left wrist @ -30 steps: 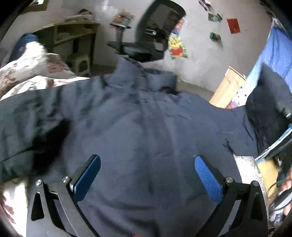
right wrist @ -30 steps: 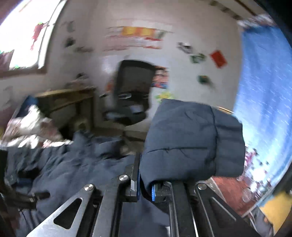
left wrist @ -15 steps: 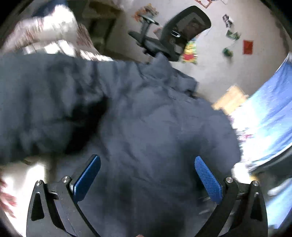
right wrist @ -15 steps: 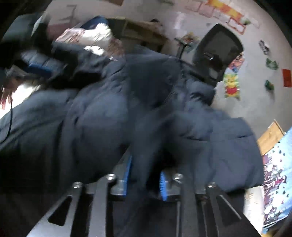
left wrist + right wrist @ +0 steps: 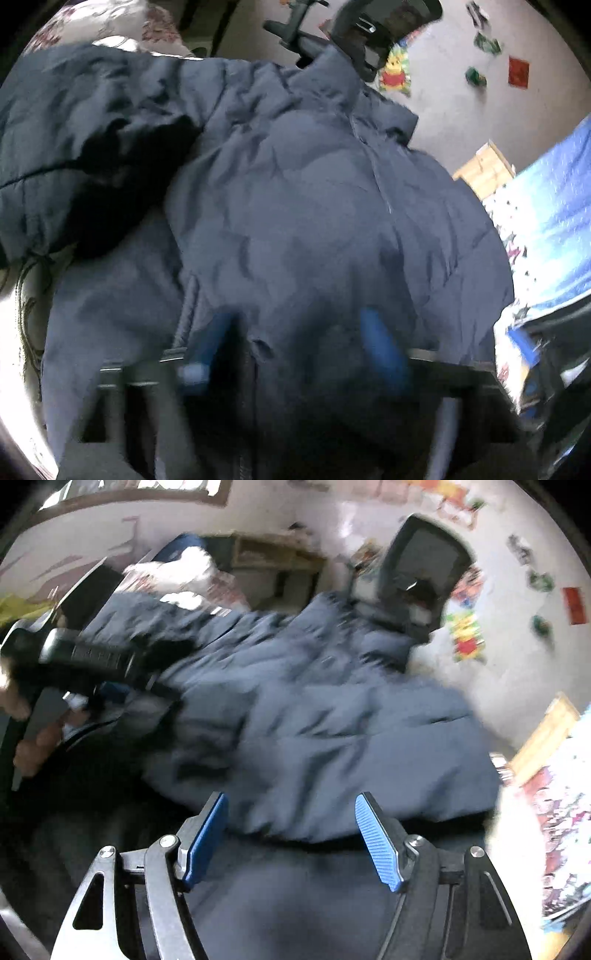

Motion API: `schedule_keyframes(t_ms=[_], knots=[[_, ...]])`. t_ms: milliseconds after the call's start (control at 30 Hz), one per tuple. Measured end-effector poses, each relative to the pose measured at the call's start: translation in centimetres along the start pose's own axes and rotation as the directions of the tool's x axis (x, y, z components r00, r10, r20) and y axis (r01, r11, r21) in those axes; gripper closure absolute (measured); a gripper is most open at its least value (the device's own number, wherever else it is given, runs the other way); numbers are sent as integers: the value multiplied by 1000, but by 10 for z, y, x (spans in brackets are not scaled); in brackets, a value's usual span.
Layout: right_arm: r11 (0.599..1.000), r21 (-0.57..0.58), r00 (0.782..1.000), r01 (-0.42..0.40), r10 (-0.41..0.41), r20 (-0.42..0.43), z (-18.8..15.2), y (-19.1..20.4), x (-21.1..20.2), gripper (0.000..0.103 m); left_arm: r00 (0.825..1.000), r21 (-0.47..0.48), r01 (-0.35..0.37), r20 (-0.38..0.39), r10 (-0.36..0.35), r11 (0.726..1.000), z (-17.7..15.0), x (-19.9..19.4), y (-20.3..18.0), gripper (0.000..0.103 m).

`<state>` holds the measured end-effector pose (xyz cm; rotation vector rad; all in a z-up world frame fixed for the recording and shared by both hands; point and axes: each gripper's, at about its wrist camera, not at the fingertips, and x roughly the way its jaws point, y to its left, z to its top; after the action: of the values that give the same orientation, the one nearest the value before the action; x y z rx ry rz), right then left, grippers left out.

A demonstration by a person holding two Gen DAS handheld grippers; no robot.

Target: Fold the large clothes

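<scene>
The navy padded jacket lies spread on the bed, collar toward the office chair. Right gripper – jaws just opened, sleeve released, empty. Left gripper – jaws closing over the hem; blur hides contact.

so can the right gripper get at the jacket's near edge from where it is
Probably yes. The right gripper has just been opening, with nothing pinched, and the navy jacket lies just ahead with nothing over its near edge; the left gripper is off to the side.
</scene>
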<state>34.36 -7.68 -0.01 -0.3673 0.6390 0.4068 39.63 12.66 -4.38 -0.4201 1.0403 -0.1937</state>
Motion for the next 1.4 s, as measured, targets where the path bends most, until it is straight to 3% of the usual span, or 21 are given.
schedule_keyframes(t_ms=[67,167,233,400,500,600,700,800,900,967,1033,1100,1300,1400], knots=[[998,46,998,33,-36,51,4,-15,-8,24,999,40,-46,15,45,998,-3,-1,-9,72],[989,134,995,54,-65,78,16,-37,-7,19,990,144,-119,95,106,982,-6,-12,-27,97],[979,194,996,59,-72,59,26,-49,4,19,976,177,-163,175,132,971,-3,-25,-34,99],[972,234,1000,-4,3,7,43,-47,35,19,929,123,-250,311,202,960,24,-50,-25,99],[970,236,998,-53,61,-27,49,-34,59,19,927,113,-294,274,255,949,34,-38,-12,99],[973,226,993,-48,71,-93,49,-19,90,19,927,115,-336,216,307,935,37,-12,-4,99],[974,224,980,-21,65,-189,40,-10,122,19,927,123,-351,184,327,928,31,0,3,99],[972,237,976,-5,56,-210,34,-9,135,16,935,120,-336,156,317,934,30,6,10,99],[973,231,978,11,38,-205,31,-6,139,15,947,69,-297,153,284,952,29,-2,18,89],[973,229,980,12,34,-196,29,-6,138,14,949,17,-276,162,270,961,29,-14,26,76],[970,244,983,12,34,-180,27,-6,133,11,952,-37,-242,183,245,969,25,-31,30,52],[965,261,986,12,32,-163,29,-7,128,10,950,-93,-202,225,218,975,18,-52,36,41],[963,266,995,-43,64,-72,37,10,102,10,934,-246,-110,305,185,963,-5,-117,59,38],[974,215,996,-73,81,-28,47,26,90,10,907,-308,-95,365,210,947,-19,-156,71,38]])
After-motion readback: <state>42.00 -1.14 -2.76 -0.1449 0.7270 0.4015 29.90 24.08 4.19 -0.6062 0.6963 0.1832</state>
